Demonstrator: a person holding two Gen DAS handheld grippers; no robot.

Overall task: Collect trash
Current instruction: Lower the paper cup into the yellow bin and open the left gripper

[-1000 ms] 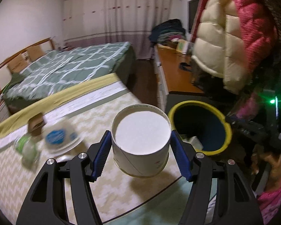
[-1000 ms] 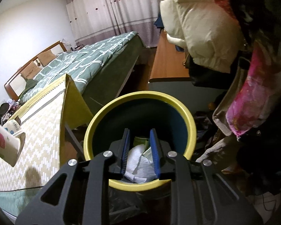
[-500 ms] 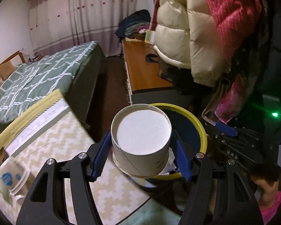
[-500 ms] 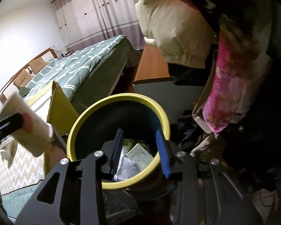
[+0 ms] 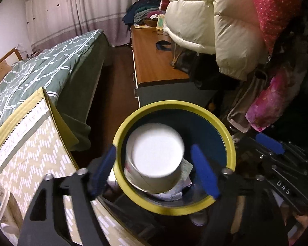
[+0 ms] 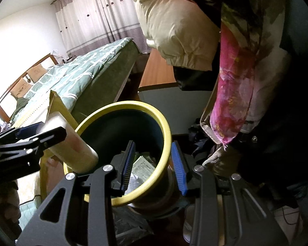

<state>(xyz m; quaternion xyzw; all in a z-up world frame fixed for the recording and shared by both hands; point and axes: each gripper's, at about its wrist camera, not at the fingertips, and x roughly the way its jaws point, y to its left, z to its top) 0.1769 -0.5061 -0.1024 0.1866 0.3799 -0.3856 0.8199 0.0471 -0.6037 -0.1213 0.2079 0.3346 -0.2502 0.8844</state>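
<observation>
While the left tool [image 5: 154,168] hangs over the waste bin [image 5: 133,127], its blue-padded jaws have just been opening and now stand released, clear of the white paper cup [image 5: 154,157] between them. That cup shows its flat white base toward the camera and sits inside the bin's yellow rim, over crumpled paper [image 5: 174,192] lying at the bottom; whether it rests on the paper or is in mid-fall cannot be told. Seen from the right wrist, the same cup [image 6: 71,147] leans over the bin's near-left rim beside the left tool [image 6: 33,134].

Lower right, the right tool [image 6: 153,164] straddles the bin's wall, one jaw inside and one outside; its pads stand apart from the rim [image 6: 164,131], gripping nothing. Printed paper scraps [image 6: 142,167] lie inside the dark blue interior.

Left of the bin stands a bench [image 5: 30,143] under a yellow zigzag cloth. Beyond lie a green quilted bed [image 5: 41,69], a wooden dresser [image 5: 154,61], and a cream puffer jacket [image 5: 205,20] hanging at upper right.
</observation>
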